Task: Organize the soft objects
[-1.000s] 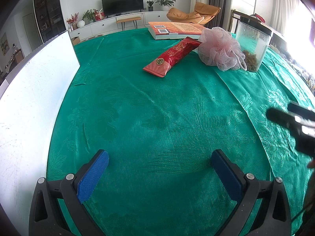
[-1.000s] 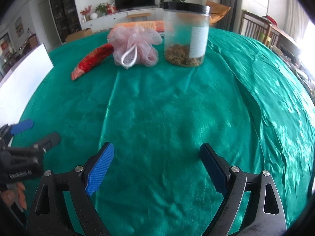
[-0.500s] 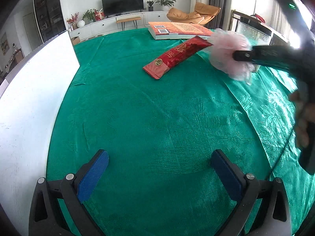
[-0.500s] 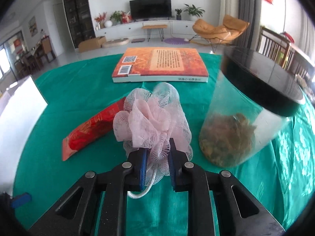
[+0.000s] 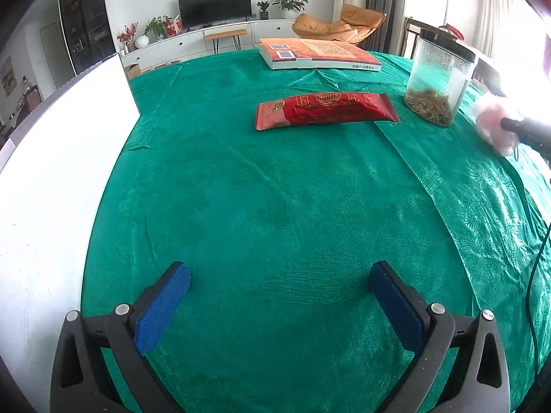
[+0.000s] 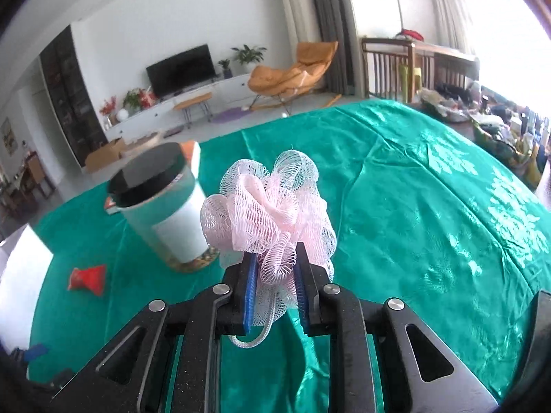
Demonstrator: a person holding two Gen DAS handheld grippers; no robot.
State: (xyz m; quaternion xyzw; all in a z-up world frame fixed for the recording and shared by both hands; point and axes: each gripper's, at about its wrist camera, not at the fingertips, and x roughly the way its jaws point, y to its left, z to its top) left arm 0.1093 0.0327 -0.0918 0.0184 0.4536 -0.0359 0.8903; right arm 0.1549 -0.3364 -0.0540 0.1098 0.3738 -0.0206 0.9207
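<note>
A round table under a shiny green patterned cloth (image 5: 275, 189) fills your view, with a tall white board (image 5: 58, 179) standing along its left edge. On the far side lies an orange hardback book (image 5: 320, 53), flat on the cloth, and nearer to you a long red foil packet (image 5: 323, 110) lies crosswise. To the right of that packet stands a clear plastic jar with a black lid (image 5: 440, 82), a layer of brownish dried matter at its bottom. Your left gripper (image 5: 279, 296) hangs over bare cloth with its blue pads spread wide and nothing between them. Your right gripper (image 6: 275, 278) has the pale pink mesh bath sponge (image 6: 268, 213) pinched between its blue pads, which press into the netting even as the jaws are easing apart; the sponge rides clear of the cloth, just right of the jar, its white cord loop (image 6: 251, 339) dangling below the pads.
</note>
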